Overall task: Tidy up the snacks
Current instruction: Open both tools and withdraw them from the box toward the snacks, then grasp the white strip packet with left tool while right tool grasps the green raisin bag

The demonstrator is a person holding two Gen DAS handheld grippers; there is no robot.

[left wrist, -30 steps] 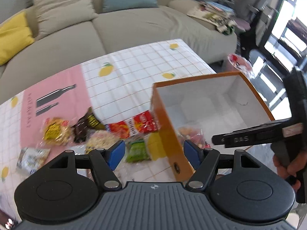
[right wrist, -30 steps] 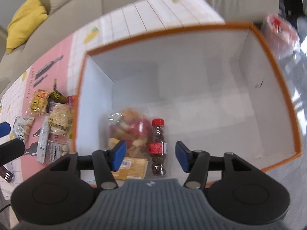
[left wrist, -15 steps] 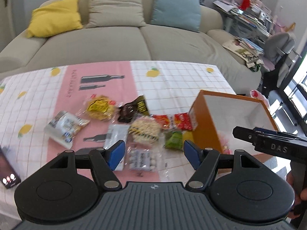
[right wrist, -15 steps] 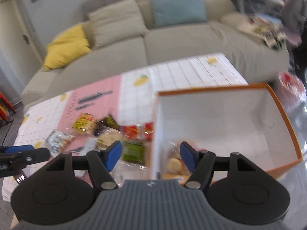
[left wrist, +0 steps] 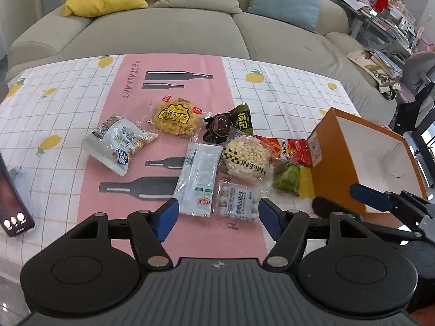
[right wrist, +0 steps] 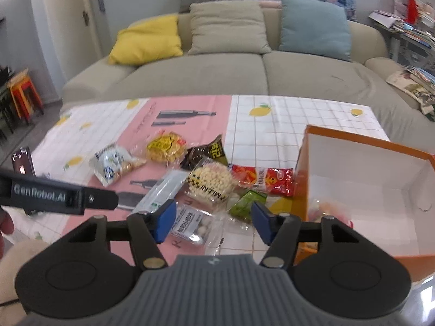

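Observation:
Several snack packets lie on the table: a clear pack of white balls (left wrist: 237,202), a long white packet (left wrist: 198,175), a round popcorn pack (left wrist: 245,157), a yellow biscuit pack (left wrist: 174,119), a white-blue bag (left wrist: 118,142), a dark packet (left wrist: 228,126), a red packet (left wrist: 288,148) and a green one (left wrist: 286,178). The orange box (left wrist: 331,163) with a white inside stands at the right and holds some snacks (right wrist: 322,209). My left gripper (left wrist: 217,218) is open and empty above the near packets. My right gripper (right wrist: 212,224) is open and empty beside the box.
A phone (left wrist: 12,203) stands at the table's left edge. A beige sofa (left wrist: 168,27) with yellow, beige and blue cushions runs behind the table. Cluttered shelves (left wrist: 386,24) and a chair stand at the right. The left gripper shows in the right wrist view (right wrist: 54,197).
Both grippers have pulled back and swung left from over the box, so the snacks on the table now fill both views. Both stay open and empty.

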